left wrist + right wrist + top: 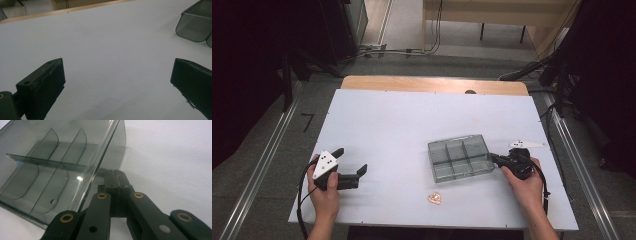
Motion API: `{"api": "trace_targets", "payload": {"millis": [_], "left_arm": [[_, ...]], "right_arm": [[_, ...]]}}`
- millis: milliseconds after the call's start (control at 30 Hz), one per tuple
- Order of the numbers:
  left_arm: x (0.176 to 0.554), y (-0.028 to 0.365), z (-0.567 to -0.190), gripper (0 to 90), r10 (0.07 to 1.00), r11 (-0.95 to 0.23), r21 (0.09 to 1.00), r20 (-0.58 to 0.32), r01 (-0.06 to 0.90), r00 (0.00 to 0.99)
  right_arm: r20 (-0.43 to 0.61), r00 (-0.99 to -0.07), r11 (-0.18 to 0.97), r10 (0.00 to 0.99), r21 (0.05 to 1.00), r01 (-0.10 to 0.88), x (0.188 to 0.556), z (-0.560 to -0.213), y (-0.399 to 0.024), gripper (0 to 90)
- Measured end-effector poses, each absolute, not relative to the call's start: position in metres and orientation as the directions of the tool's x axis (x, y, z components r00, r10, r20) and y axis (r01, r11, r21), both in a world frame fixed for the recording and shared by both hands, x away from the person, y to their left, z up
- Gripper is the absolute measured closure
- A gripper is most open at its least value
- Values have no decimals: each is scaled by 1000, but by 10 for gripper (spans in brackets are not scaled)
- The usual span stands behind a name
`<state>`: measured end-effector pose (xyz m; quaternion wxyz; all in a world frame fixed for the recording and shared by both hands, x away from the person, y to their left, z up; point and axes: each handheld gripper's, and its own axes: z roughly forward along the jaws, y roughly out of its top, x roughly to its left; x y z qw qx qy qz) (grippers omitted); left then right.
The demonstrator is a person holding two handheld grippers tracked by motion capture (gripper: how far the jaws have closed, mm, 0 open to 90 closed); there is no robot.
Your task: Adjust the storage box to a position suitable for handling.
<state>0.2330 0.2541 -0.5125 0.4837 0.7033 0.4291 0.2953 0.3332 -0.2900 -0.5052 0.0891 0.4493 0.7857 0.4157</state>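
A smoky clear tray (460, 157) with several compartments lies right of the table's middle, and all its cells look bare. My right gripper (495, 158) is shut, its tips (114, 173) pressed together against the tray's (50, 170) right-hand side wall, just under the rim. Whether they pinch the wall I cannot tell. My left gripper (349, 161) rests on the table at the near left, held by a hand, jaws wide open with nothing between them (117, 75). From that gripper's view the tray's corner (195, 25) lies far off at the upper right.
A small orange-pink object (434, 198) lies near the front edge, below the tray. The white tabletop (402, 125) stretches bare between the two grippers and toward the back. Metal rails run along the floor on both sides of the table.
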Motion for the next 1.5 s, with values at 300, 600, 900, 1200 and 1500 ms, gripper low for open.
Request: {"api": "trace_targets", "payload": {"millis": [300,600,900,1200,1500], "left_arm": [[233,254,-512,0,888,-162,934,-2,318,459],[233,254,-512,0,887,-159,935,-6,317,462],[233,254,-512,0,887,-158,935,-7,318,462],[233,254,-512,0,887,-157,935,-8,318,461],[233,254,-512,0,887,-158,935,-8,318,462]], "right_arm": [[239,-598,267,765,727,632,319,-506,-280,884],[216,-622,299,753,730,615,307,-503,-267,883],[211,-641,316,738,732,604,304,-504,-256,883],[211,-657,332,723,729,599,301,-504,-247,883],[217,-668,337,712,729,595,291,-504,-245,883]]}}
